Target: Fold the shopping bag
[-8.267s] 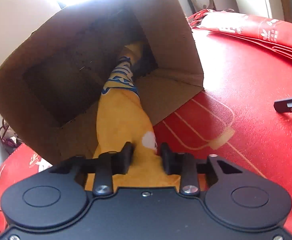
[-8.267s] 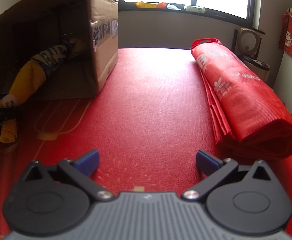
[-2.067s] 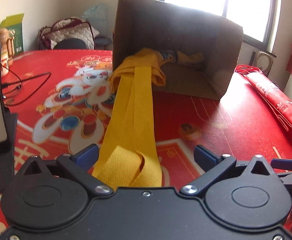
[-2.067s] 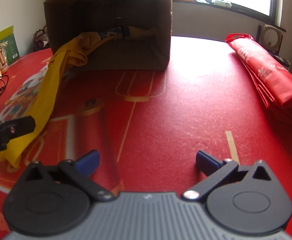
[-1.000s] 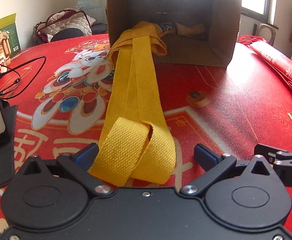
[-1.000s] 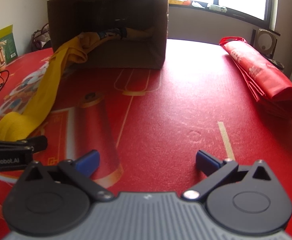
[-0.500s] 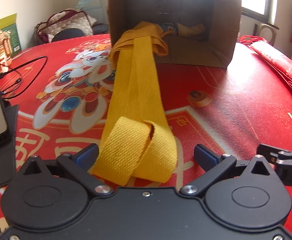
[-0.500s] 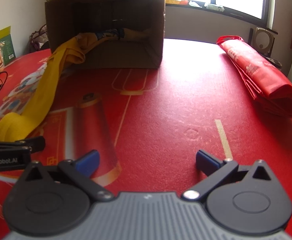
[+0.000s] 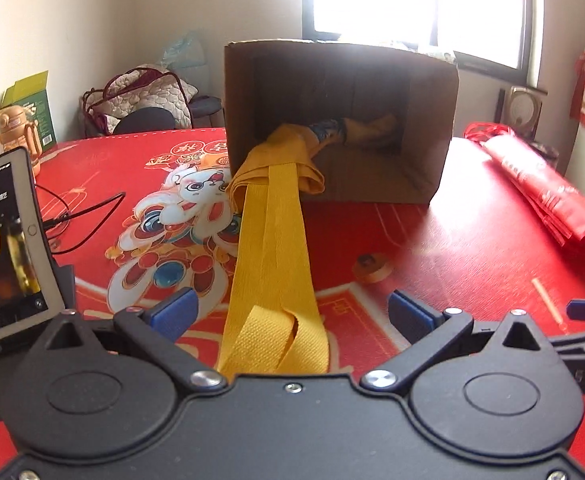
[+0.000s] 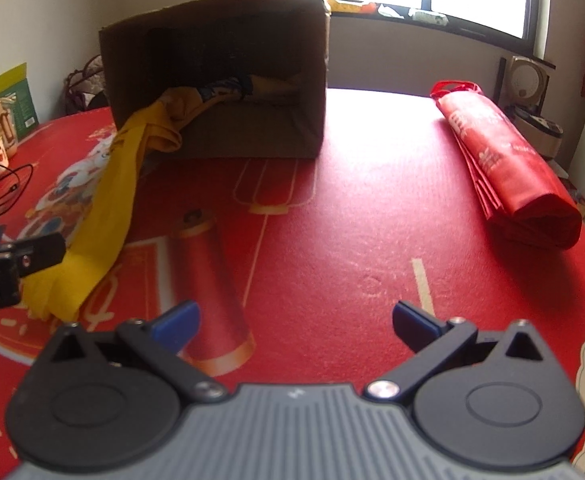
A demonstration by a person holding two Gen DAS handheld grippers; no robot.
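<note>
Strong daylight from a blown-out window (image 9: 416, 0) behind the cardboard box (image 10: 220, 76), leaving its interior in deep shadow. White glare across the red counter (image 10: 372, 208) beside it. Fisheye bending and dark corners at frame edges. Slight softness near the lens and at the left margins.

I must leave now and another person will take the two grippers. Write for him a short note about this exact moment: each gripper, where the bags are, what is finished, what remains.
Left gripper: open, holding nothing; the yellow bag's handles lie loose between its fingers.
Right gripper: open, empty, over bare red tablecloth.
Yellow bag: body mostly inside the cardboard box, which lies on its side; the straps trail out over the cloth toward the left gripper.
Red bag: already folded, lying at the right.
Done: red bag.
Left: pull the yellow bag fully out, flatten it, fold it.
</note>
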